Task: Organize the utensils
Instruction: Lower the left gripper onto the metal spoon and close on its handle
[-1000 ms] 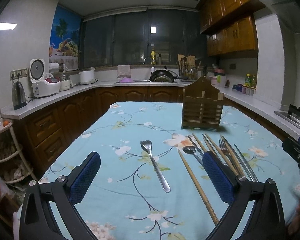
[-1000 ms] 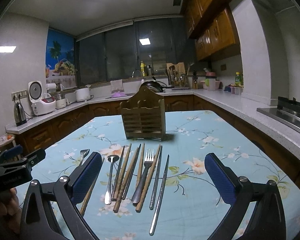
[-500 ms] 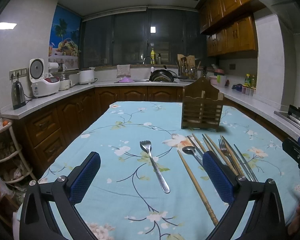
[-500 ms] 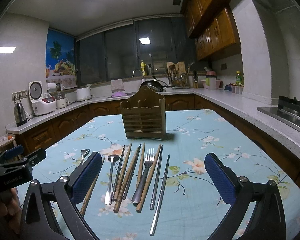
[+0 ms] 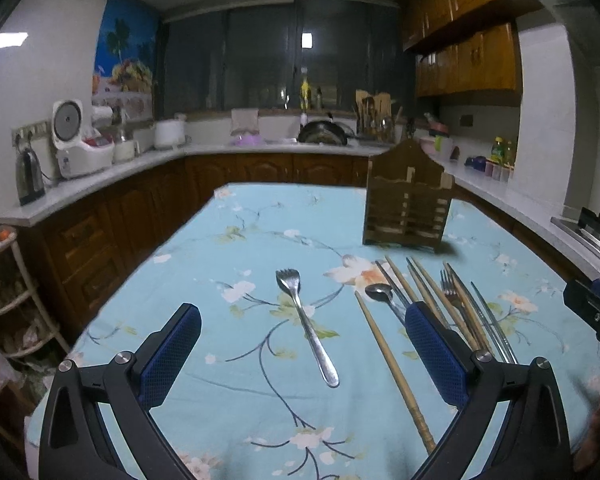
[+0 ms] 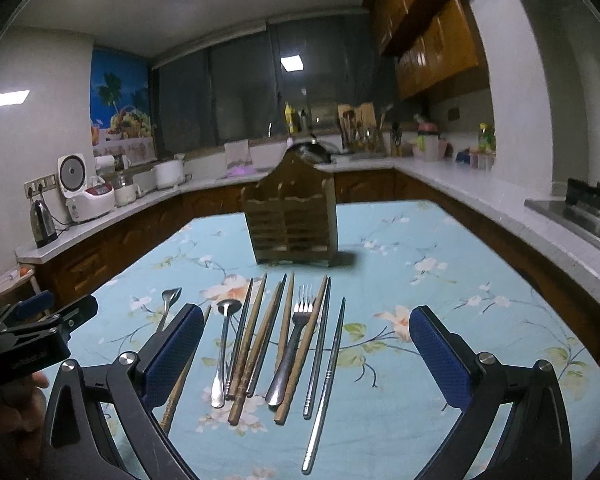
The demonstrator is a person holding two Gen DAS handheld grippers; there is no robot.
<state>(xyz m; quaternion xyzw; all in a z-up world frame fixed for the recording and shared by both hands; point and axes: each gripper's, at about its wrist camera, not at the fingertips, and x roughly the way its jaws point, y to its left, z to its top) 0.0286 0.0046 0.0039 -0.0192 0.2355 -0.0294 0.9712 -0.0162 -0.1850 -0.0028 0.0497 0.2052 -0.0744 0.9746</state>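
A wooden utensil holder (image 5: 406,208) stands upright on the floral table; it also shows in the right wrist view (image 6: 294,216). A steel fork (image 5: 306,326) lies alone between my left gripper's (image 5: 300,344) open fingers. To its right lie a wooden chopstick (image 5: 394,372), a spoon (image 5: 380,292) and more utensils. My right gripper (image 6: 306,346) is open and empty above a row of wooden chopsticks (image 6: 254,338), a spoon (image 6: 222,350), a fork (image 6: 294,340) and metal chopsticks (image 6: 328,372).
The table carries a light blue floral cloth (image 6: 440,280). Kitchen counters run along the left, back and right, with a rice cooker (image 5: 80,148), a kettle (image 5: 28,176) and a stove (image 6: 580,216). A shelf rack (image 5: 8,308) stands left of the table.
The right gripper's view has shifted a little closer to the utensil row. The left gripper has barely moved. Both stay open.
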